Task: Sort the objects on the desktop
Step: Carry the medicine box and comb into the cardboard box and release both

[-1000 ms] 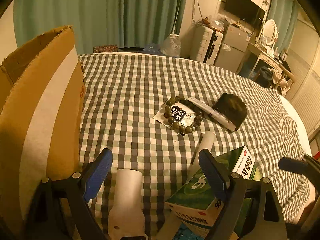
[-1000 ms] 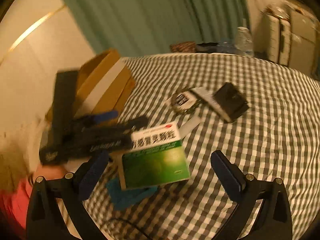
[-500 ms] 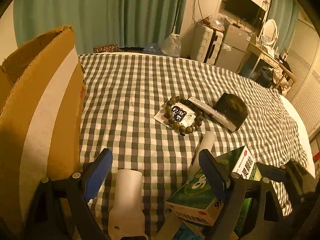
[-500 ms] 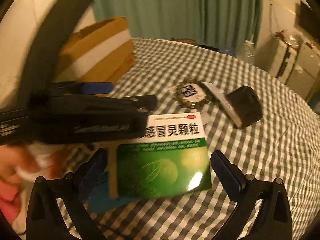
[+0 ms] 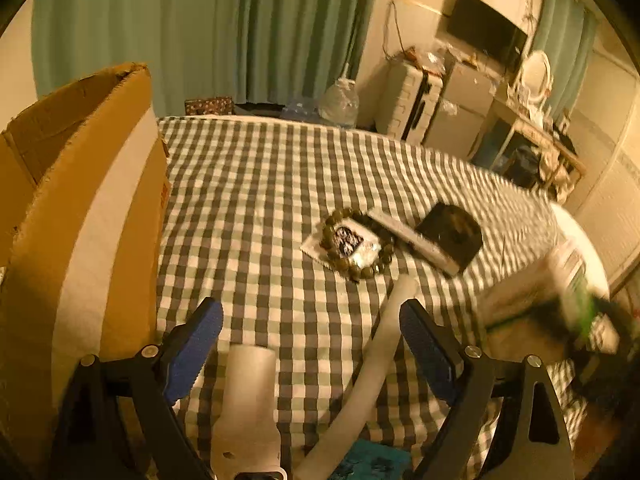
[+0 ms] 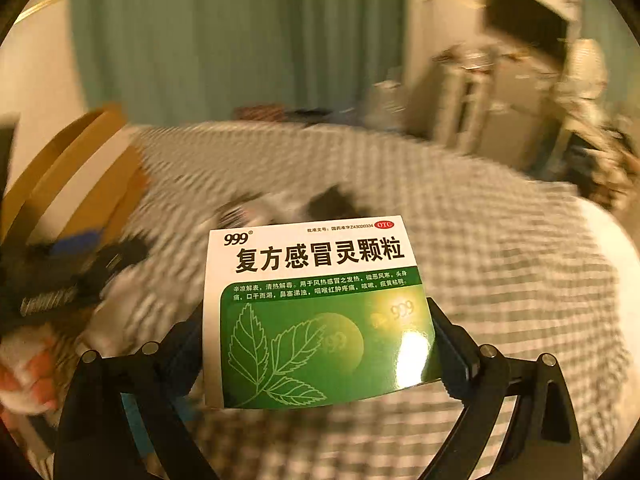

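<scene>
Right claw point(image 6: 316, 344): closed on the box point(image 6: 316, 312), one finger pressed to each side. The box, green and white with "999" print, sat low centre in the right wrist frame, held clear above the checked bed point(image 6: 500, 280). Background there was smeared with motion blur. In the left wrist frame the same box point(image 5: 560, 292) showed only as a blurred shape at the right edge, above the bed surface.

Left claw point(image 5: 312, 344): wide open, nothing between its blue pads point(image 5: 196, 344). It hung low over the near part of the bed point(image 5: 260, 200).

Items on the bed, left wrist frame:
- white tube point(image 5: 376, 364), lying diagonally from bottom centre up toward the middle, passing just beside the right pad;
- short white cylinder point(image 5: 250, 396), bottom centre, between the pads;
- bead bracelet point(image 5: 356, 244), centre, resting on a white packet point(image 5: 320, 246);
- long white box point(image 5: 412, 240), just right of the bracelet, leaning against a black case point(image 5: 456, 232);
- teal object point(image 5: 372, 460), bottom edge, partly hidden, kind not clear.

Carton point(image 5: 84, 220): brown cardboard with a pale tape stripe, filling the left side of the frame, standing on the bed's left part.
</scene>
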Demonstrator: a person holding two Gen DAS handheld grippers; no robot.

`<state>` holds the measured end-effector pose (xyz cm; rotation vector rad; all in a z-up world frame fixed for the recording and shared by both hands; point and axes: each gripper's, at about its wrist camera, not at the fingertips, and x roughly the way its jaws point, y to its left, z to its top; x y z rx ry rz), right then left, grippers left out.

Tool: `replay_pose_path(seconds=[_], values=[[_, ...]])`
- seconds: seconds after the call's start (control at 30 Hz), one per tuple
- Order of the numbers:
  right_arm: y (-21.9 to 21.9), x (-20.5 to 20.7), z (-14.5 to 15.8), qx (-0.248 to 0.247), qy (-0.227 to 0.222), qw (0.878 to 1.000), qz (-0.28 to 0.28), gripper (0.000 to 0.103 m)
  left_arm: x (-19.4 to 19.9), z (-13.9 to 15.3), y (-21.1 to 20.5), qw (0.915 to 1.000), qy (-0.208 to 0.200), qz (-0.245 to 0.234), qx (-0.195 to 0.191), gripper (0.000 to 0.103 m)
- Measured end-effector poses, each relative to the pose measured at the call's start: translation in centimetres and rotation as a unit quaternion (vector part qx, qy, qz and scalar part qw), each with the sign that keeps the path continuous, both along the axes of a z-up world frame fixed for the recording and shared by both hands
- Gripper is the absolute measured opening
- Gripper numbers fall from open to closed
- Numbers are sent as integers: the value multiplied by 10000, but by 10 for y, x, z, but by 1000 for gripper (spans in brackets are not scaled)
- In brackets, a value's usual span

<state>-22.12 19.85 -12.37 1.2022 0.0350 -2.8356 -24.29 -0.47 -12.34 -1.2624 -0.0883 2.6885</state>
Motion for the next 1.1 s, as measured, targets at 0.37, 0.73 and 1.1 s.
replay_pose_path(seconds=[0.37, 0.73, 1.1], values=[[56, 0, 12, -511, 96, 9945, -910, 96, 0, -36, 63, 9904, -176, -1266, -520, 58], [53, 0, 14, -622, 98, 9942, -866, 96, 4, -53, 60, 9882, -530, -1365, -442, 13], [36, 30, 64, -693, 376, 9947, -663, 96, 38, 13, 47, 9923, 133, -1230, 61, 12]])
